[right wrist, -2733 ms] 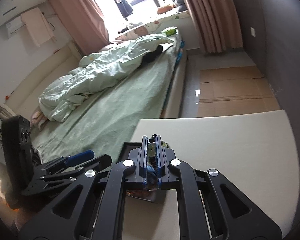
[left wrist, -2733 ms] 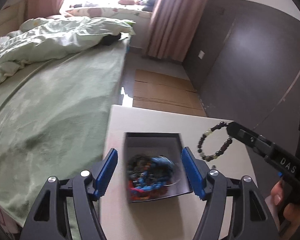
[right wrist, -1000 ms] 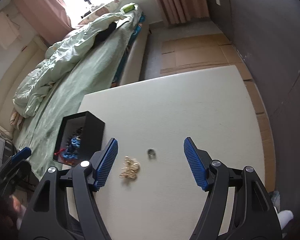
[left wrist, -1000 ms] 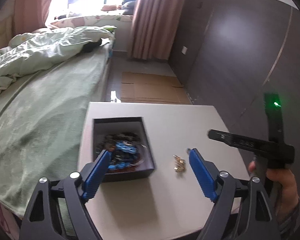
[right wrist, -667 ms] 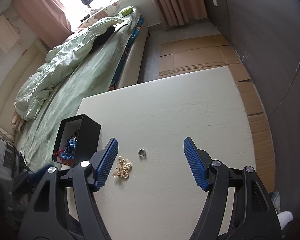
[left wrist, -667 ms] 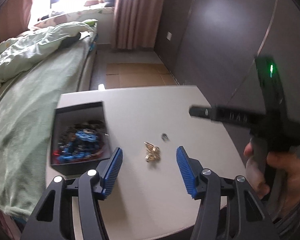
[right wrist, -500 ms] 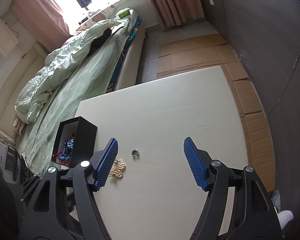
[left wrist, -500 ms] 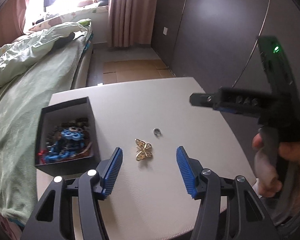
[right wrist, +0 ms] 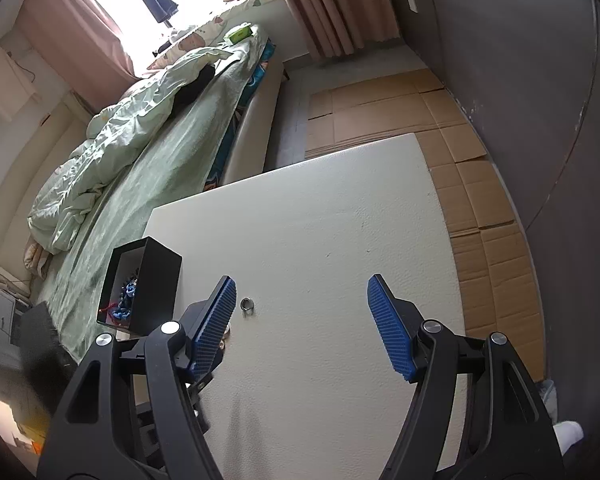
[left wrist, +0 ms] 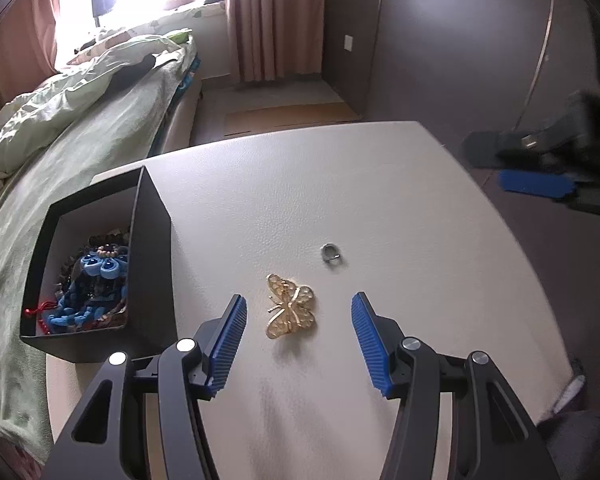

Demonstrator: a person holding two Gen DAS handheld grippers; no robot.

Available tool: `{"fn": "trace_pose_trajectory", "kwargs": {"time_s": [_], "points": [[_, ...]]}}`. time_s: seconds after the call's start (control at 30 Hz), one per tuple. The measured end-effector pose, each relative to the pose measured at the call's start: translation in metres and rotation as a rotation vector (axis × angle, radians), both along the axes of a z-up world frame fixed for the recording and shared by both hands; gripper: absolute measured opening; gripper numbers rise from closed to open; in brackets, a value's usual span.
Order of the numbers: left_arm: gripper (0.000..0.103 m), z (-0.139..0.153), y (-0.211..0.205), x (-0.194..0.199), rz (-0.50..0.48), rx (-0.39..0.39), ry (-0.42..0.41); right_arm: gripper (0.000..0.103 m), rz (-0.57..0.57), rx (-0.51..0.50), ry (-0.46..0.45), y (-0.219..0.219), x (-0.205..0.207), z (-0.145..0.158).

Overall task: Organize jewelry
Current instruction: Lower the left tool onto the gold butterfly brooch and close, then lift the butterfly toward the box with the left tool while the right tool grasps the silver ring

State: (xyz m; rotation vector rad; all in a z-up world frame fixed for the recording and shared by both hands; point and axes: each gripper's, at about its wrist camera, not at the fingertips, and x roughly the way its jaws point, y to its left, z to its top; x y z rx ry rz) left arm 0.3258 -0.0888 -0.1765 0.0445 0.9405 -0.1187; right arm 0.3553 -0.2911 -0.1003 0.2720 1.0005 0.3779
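Now your left gripper [left wrist: 298, 334] hangs low over the surface [left wrist: 380, 208], jaws wide, bracketing the gold butterfly brooch [left wrist: 290, 311]

Your left gripper points forward and down with the brooch lying flat between its blue pads [left wrist: 228, 340], touching neither; the small silver ring [left wrist: 330, 251] lies just beyond, and the black box [left wrist: 150, 264] of beads stands open to the left, near the bed [left wrist: 80, 128]. Your right gripper [right wrist: 302, 326] is tilted over the surface's bare middle, jaws wide and holding nothing, the ring just beside its left pad
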Motion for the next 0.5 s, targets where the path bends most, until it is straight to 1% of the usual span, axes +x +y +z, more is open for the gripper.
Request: {"fn": "trace_pose_trajectory", "kwargs": {"time_s": [0.03,0.2,0.23,0.3,0.37,0.43,0.5], "points": [[0.052,-0.004,0.001,0.002,0.006,-0.002,0.006,0.069,0.002,-0.001,0.000,0.000,0.000,0.000],[0.040,-0.017,0.001,0.005,0.010,0.000,0.026,0.069,0.016,-0.010,0.000,0.006,0.002,0.000],[0.040,-0.018,0.000,0.005,0.009,0.001,0.030,0.069,0.019,-0.013,0.000,0.007,0.002,0.000],[0.039,-0.021,-0.002,0.003,-0.001,0.026,0.010,0.069,0.027,-0.022,0.001,0.012,0.002,0.000],[0.038,-0.021,-0.003,0.002,-0.005,0.030,0.000,0.069,0.037,-0.031,0.002,0.017,0.002,-0.001],[0.027,-0.022,-0.002,0.003,-0.005,0.038,-0.006,0.069,0.049,-0.041,0.003,0.023,0.002,-0.002],[0.025,-0.020,0.000,0.004,-0.009,0.027,0.004,0.069,0.062,-0.053,0.009,0.028,0.002,-0.005]]}}
